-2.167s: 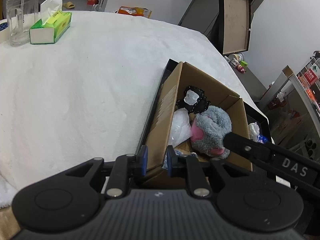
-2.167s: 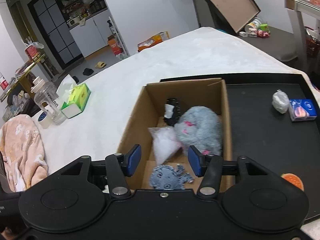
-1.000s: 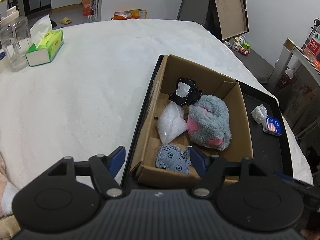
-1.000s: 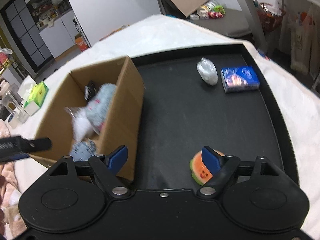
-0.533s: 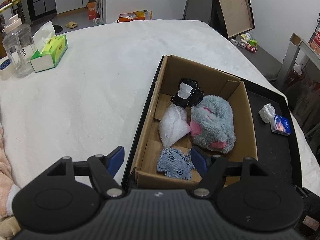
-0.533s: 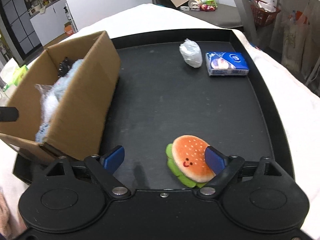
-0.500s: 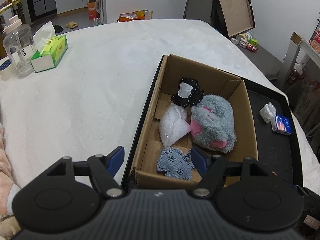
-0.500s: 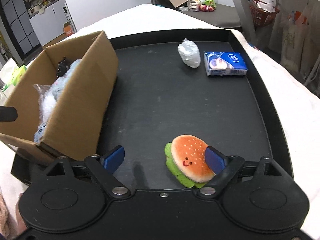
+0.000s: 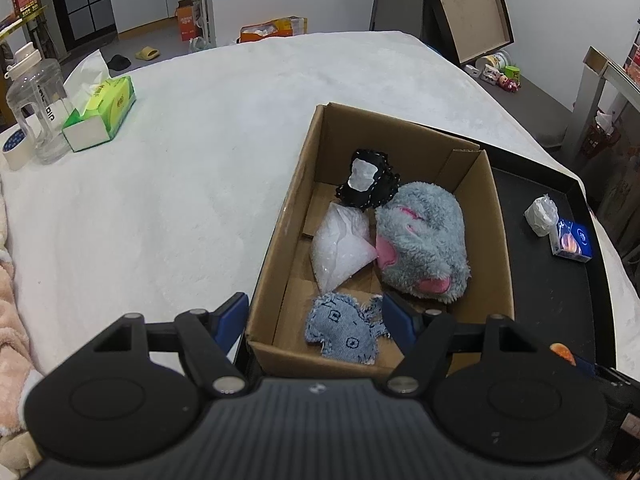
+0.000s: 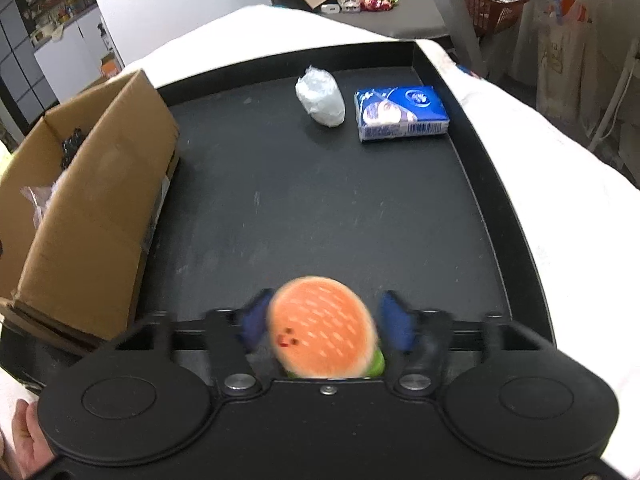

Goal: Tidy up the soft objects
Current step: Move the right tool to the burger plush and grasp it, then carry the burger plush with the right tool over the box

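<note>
A plush burger (image 10: 322, 326) sits on the black tray (image 10: 320, 208) between the blue fingers of my right gripper (image 10: 324, 326); the jaws stand close on either side of it, contact unclear through blur. A cardboard box (image 9: 496, 240) holds a grey and pink plush (image 9: 424, 244), a clear bag (image 9: 340, 244), a black pouch (image 9: 368, 180) and a denim patch (image 9: 344, 330). My left gripper (image 9: 316, 318) is open and empty above the box's near edge. The box also shows in the right wrist view (image 10: 100, 200).
A white wad (image 10: 320, 96) and a blue tissue pack (image 10: 400, 112) lie at the tray's far end. A green tissue box (image 9: 100, 114), a clear bottle (image 9: 36, 108) and a tape roll (image 9: 14, 148) stand on the white cloth at far left.
My right gripper swung from over the box to the tray, moved forward over the plush burger and narrowed around it. My left gripper opened, let go of the box wall and drew back.
</note>
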Demonstrator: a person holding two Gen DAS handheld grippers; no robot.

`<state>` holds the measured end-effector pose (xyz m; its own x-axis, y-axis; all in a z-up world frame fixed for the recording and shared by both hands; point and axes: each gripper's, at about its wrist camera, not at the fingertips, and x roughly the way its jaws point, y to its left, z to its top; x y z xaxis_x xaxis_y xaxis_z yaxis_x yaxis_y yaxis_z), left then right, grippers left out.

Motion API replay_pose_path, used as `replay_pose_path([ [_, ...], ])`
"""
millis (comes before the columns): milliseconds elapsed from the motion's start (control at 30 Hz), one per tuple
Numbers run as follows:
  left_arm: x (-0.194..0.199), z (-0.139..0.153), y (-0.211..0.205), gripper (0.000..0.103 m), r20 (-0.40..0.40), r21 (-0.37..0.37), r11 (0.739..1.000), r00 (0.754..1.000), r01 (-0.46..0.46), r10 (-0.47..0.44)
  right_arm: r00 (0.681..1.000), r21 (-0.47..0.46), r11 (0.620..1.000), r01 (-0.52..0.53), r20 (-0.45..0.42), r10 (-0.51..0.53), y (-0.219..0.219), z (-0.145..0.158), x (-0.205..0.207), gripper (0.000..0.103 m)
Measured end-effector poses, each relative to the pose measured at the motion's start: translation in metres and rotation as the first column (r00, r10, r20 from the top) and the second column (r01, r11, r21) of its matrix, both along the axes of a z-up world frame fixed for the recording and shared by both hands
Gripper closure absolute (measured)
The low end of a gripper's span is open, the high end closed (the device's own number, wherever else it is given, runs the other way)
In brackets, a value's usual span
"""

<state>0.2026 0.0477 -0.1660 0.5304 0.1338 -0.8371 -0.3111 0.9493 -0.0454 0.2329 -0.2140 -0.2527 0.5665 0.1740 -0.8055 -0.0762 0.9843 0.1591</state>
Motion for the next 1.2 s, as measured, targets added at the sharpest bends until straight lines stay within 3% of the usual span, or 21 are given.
replay_pose_path([
  [433, 0.005, 0.006, 0.009, 0.031, 0.024, -0.033, 0.999, 1.000, -0.018, 0.018, 0.998, 0.126, 0.990, 0.061, 0.004, -0.062, -0.016, 0.024, 0.010, 0.060],
  [1200, -0.006, 0.013, 0.037, 0.031, 0.067, -0.137, 0.990, 0.997, -0.020, 0.029, 0.992, 0.116, 0.993, 0.008, 0.121, -0.022, 0.022, 0.093, 0.013, 0.060],
])
